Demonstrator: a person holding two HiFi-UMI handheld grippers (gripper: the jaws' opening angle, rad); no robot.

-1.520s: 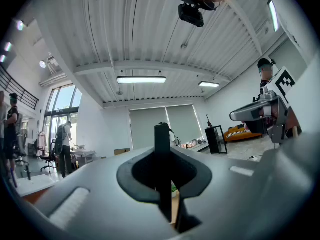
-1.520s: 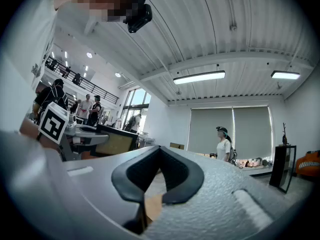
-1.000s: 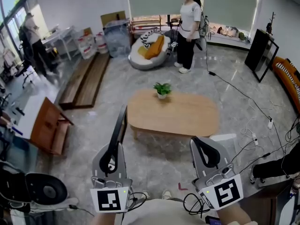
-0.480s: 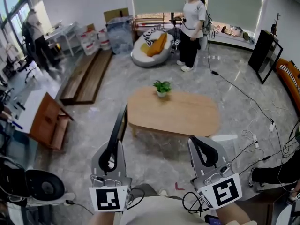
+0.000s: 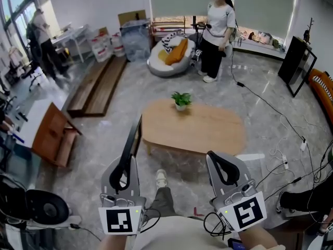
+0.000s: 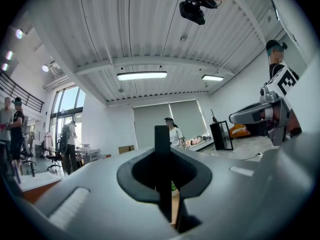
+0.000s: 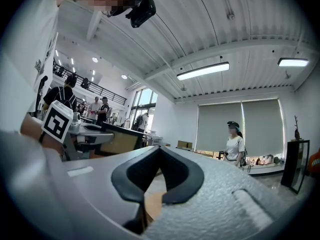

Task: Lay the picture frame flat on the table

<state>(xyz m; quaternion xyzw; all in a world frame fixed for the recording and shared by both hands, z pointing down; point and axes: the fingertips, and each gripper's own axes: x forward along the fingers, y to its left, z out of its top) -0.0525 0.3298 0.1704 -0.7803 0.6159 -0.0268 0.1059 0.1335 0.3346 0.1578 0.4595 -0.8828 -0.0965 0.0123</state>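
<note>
Picture frame [image 5: 134, 139] stands edge-on, pinched between my left gripper's [image 5: 125, 172] nearly closed jaws, short of the table [image 5: 208, 132], presumably for carrying there, while my right gripper [image 5: 218, 165] is closed on nothing.

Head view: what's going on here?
A person holds a gripper in each hand. The left gripper is shut on a dark frame, seen edge-on. The right gripper is shut and empty. The table, bearing a small plant, lies ahead; the frame is not yet on it.
</note>
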